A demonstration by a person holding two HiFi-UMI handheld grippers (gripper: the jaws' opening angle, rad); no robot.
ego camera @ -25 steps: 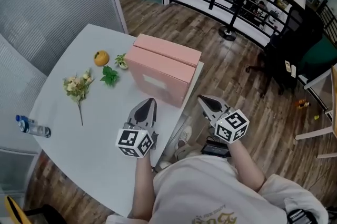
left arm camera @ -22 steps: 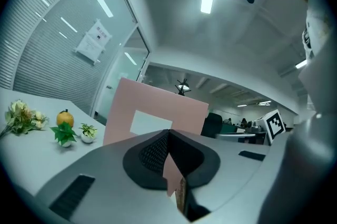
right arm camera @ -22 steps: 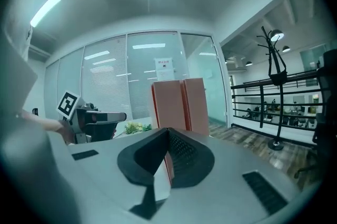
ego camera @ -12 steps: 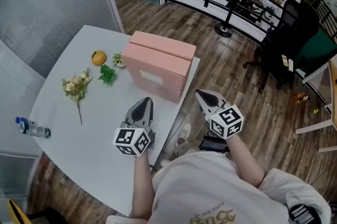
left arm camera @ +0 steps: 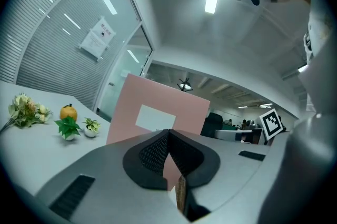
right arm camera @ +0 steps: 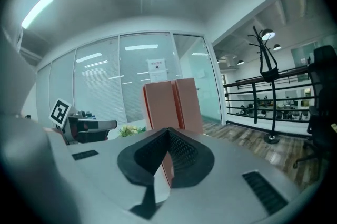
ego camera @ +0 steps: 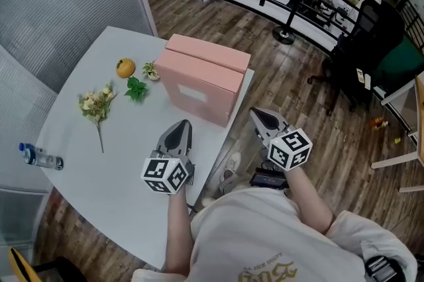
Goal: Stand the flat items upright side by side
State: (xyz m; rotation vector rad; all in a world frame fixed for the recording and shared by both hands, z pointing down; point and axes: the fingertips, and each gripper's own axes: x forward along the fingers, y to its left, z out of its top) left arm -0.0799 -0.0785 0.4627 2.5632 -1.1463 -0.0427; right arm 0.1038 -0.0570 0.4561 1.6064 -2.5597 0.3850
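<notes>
On the table (ego camera: 119, 188), a bottle (ego camera: 40, 159) lies at the far left, then flowers (ego camera: 97, 105), an orange (ego camera: 125, 67) and a small plant (ego camera: 136, 89), all well apart from the work. The left gripper (ego camera: 179, 125) hovers near the person, jaws closed on nothing. Just beyond it, two pink boxes (ego camera: 202, 79) already stand on edge and touching at the table's right edge. The right gripper (ego camera: 258, 114), also closed and empty, hangs off that edge. Any squaring up likely calls for gentle pushes low on the near box, towards the table's middle, since a tip to the right would drop them to the floor.
</notes>
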